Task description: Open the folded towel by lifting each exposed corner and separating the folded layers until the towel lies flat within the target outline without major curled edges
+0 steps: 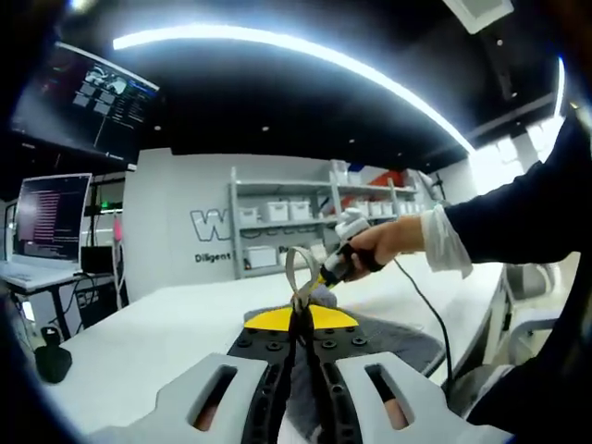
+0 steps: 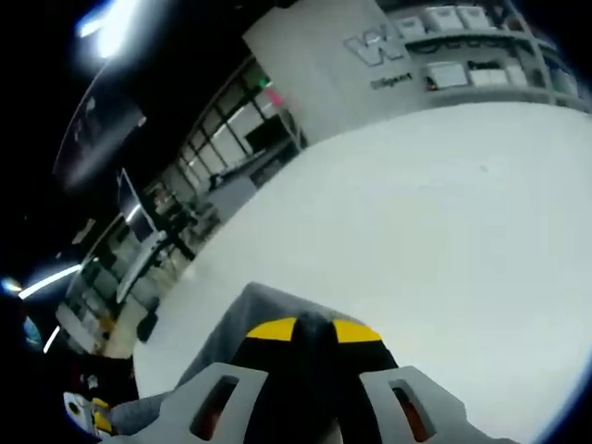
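Note:
A grey towel (image 1: pixel 402 344) lies on the white table (image 1: pixel 157 328), with a fold of it drawn up between my left gripper's (image 1: pixel 298 324) yellow-tipped jaws, which are shut on the cloth. Just beyond, a hand holds my right gripper (image 1: pixel 305 296), tilted down onto the same raised part of the towel. In the right gripper view, my right gripper (image 2: pixel 305 331) is shut on a lifted edge of the grey towel (image 2: pixel 264 305) above the white table (image 2: pixel 444 222). No target outline can be made out.
A black cable (image 1: pixel 427 310) trails from the right gripper over the table's right side. A small black object (image 1: pixel 51 361) sits near the left table edge. Beyond stand a laptop (image 1: pixel 51 217), a wall monitor (image 1: pixel 88 102) and shelves with bins (image 1: pixel 287 222).

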`<state>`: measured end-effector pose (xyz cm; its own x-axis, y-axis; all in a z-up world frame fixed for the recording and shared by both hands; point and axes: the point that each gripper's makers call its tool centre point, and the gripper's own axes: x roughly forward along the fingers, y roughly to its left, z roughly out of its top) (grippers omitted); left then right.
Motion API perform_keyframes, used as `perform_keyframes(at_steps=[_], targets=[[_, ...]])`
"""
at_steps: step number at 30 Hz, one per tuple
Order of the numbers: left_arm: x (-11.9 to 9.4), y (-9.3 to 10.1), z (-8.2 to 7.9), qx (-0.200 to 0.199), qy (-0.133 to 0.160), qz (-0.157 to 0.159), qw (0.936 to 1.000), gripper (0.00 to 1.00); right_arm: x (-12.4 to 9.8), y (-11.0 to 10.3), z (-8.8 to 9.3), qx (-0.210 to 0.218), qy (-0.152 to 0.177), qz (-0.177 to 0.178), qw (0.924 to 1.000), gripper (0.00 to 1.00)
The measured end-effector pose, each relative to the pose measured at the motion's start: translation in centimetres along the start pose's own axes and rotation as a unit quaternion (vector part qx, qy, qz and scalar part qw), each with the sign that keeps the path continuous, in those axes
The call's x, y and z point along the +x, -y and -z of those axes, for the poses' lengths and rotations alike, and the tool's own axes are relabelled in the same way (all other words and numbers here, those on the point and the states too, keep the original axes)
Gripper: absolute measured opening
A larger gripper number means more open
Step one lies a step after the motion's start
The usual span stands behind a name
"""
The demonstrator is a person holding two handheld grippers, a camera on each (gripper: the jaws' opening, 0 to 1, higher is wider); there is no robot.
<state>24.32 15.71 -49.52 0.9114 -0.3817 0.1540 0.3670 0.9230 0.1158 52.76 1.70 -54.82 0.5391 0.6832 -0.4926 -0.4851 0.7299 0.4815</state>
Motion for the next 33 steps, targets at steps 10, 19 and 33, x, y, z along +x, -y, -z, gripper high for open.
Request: perform_keyframes(at_steps=[10, 19, 33], targets=[[-1.2, -0.9, -0.8, 0.002, 0.013, -0.009, 0.9999, 0.04, 0.5, -2.4, -1.0, -0.014, 0.006, -0.005, 0.9999, 0.03], [-2.2, -2.1, -2.2, 0.010, 0.030, -0.026, 0.9992, 0.03, 1.5, -4.7, -2.7, -0.027, 0.009, -0.019, 0.9994, 0.03], [-3.5, -3.5, -4.1, 0.032, 0.062, -0.055, 0.9960, 0.03, 2.5, -9.2, -3.3, -0.024, 0.018, -0.062, 0.9976, 0.03]])
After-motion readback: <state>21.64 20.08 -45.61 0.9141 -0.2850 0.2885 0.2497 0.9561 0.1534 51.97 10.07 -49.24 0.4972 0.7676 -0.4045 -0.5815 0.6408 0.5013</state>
